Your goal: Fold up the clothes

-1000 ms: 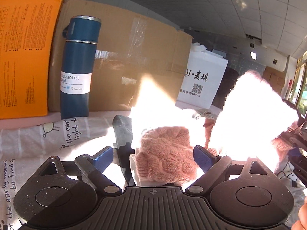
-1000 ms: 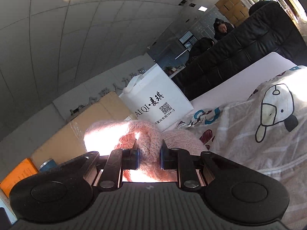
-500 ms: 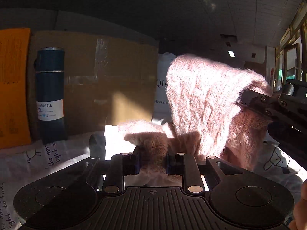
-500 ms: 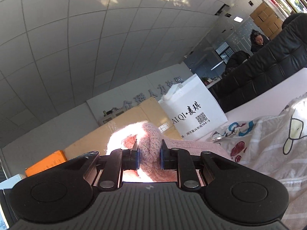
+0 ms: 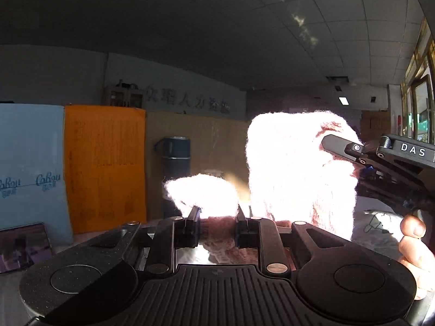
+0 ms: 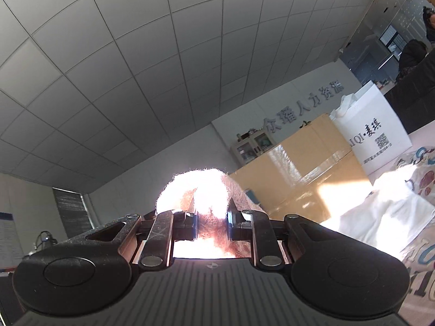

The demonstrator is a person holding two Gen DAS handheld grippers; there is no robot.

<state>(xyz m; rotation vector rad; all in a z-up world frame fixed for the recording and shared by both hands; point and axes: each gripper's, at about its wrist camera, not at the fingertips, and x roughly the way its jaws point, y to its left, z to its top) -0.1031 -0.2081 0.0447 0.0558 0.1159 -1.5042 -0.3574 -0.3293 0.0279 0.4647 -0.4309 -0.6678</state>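
Note:
A pink fuzzy knit garment (image 5: pixel 293 168) hangs in the air, washed out by sunlight. My left gripper (image 5: pixel 217 218) is shut on a fold of it at the bottom of the left wrist view. My right gripper (image 5: pixel 353 149) enters that view from the right, clamped on the garment's upper edge, with a person's fingers (image 5: pixel 413 233) below it. In the right wrist view the right gripper (image 6: pixel 211 217) pinches a bunch of the pink knit (image 6: pixel 201 190) and points up toward the ceiling. The rest of the garment is hidden below the grippers.
Behind stand a cardboard box (image 5: pixel 201 146), a blue bottle (image 5: pixel 175 157), an orange board (image 5: pixel 104 163), a blue board (image 5: pixel 30 163) and a phone (image 5: pixel 24 247). A white paper bag (image 6: pixel 372 133) and a cartoon-print sheet (image 6: pixel 418 190) lie to the right.
My left gripper closed on the pink knit, then rose and swung left; the bottle and box look farther. The right gripper tilted upward, lifting its held edge.

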